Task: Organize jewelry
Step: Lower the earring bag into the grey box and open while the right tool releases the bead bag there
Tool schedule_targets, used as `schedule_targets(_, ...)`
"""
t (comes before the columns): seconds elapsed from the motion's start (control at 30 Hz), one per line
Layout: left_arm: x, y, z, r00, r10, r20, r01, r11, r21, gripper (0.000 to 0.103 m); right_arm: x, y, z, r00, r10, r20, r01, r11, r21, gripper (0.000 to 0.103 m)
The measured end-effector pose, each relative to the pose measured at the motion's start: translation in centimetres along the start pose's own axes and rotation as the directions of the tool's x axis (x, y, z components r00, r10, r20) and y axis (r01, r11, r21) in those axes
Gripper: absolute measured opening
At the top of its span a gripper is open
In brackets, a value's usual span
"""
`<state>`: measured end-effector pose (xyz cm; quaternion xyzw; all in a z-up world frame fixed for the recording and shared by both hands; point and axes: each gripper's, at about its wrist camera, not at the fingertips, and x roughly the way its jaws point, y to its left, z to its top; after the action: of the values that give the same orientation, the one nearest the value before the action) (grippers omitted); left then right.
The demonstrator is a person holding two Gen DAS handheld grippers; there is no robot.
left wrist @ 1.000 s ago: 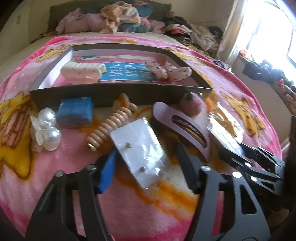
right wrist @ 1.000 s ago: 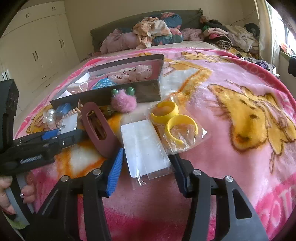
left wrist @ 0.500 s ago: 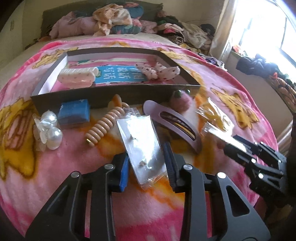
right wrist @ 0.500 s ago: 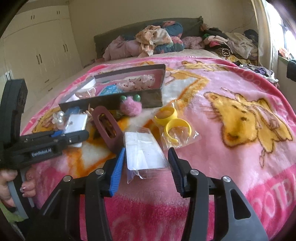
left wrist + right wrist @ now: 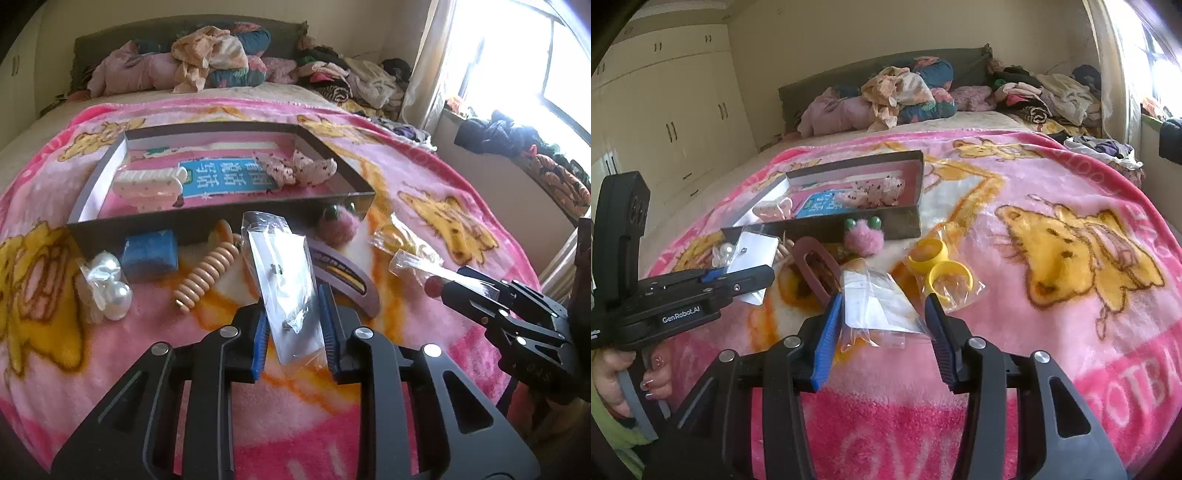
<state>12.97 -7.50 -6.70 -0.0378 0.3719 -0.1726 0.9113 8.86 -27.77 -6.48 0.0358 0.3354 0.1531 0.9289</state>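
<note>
My left gripper (image 5: pixel 295 328) is shut on a clear packet with small earrings on a white card (image 5: pixel 282 280) and holds it raised above the pink blanket. My right gripper (image 5: pixel 882 328) is shut on a second clear packet with a white card (image 5: pixel 877 304), also lifted off the blanket. A dark open box (image 5: pixel 221 216) lies beyond both, holding a cream hair clip (image 5: pixel 147 184) and a dotted fabric piece (image 5: pixel 295 170). The left gripper also shows in the right wrist view (image 5: pixel 738 280).
On the blanket before the box lie pearl pieces (image 5: pixel 105 288), a blue block (image 5: pixel 149 251), a beige ridged clip (image 5: pixel 207 275), a mauve hair clip (image 5: pixel 343 275), a pink pompom (image 5: pixel 341 225) and bagged yellow rings (image 5: pixel 938 266). Clothes pile (image 5: pixel 207 59) at the headboard.
Both grippers have closed on their packets and lifted them off the blanket. The left packet now stands tilted up between the fingers.
</note>
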Motion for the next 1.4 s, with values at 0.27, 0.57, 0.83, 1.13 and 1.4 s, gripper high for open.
schedule_targets(0.27,-1.4,1.6,1.2,0.999,-0.001,0.052,0.003,0.999,-0.043,0.017,-0.6,-0.4,1.4,1.0,-0.016,0.023,0.015,0.999,0.036,0.043)
schedule_targets(0.57,-2.4,4.4,2.6,0.994,0.037,0.098,-0.026,0.994,-0.103,0.017,0.0,0.9,3.1,0.999,-0.019,0.041,0.02,1.0,-0.007,0.04)
schedule_targets(0.83,-2.7,6.3,3.8,0.991,0.061,0.123,-0.043,0.989,-0.142,0.017,1.1,1.5,5.1,0.999,-0.004,0.052,0.005,1.0,-0.021,0.037)
schedule_targets(1.13,-2.4,7.2,6.0,0.987,0.071,0.146,-0.048,0.986,-0.157,0.017,3.1,2.0,8.1,0.998,0.023,0.055,-0.02,0.999,-0.044,0.005)
schedule_targets(1.4,-1.4,7.0,7.8,0.986,0.064,0.153,-0.041,0.988,-0.148,0.017,5.0,2.2,10.2,0.998,0.054,0.044,-0.052,0.998,-0.03,0.005)
